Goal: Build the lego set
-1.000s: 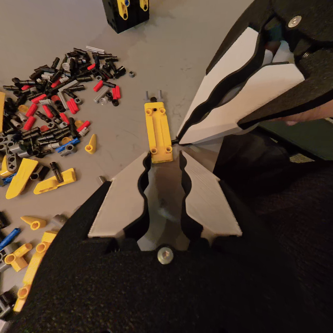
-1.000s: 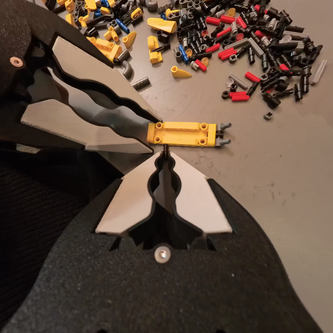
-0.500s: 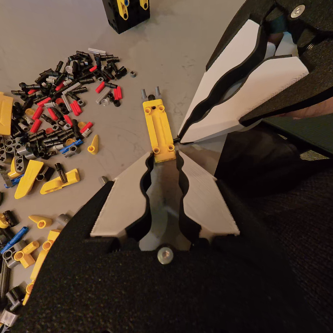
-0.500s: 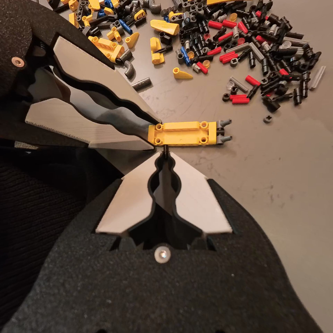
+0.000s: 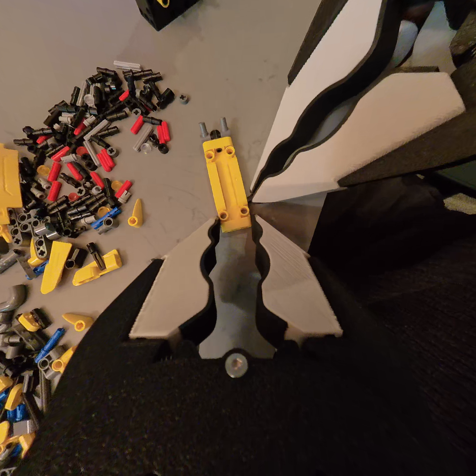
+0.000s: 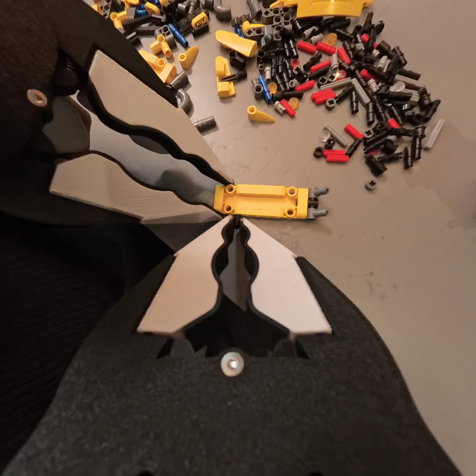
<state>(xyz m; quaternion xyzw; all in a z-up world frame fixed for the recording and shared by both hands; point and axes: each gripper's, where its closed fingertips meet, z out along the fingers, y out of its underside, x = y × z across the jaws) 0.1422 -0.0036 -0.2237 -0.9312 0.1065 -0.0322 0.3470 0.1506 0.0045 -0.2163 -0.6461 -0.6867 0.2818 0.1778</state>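
Left gripper clamps one end of the long yellow plastic panel above the grey table. Right gripper, nearly closed, pinches a small black pin at the panel's edge. Risk: a skewed push could slip the pin or twist the panel loose.

Left gripper: rough black body showing, pale grey wedge fingers with wavy black-edged inner faces, silver screw sitting behind jaws. Right gripper: matching black body, pale fingers, silver screw behind jaws.
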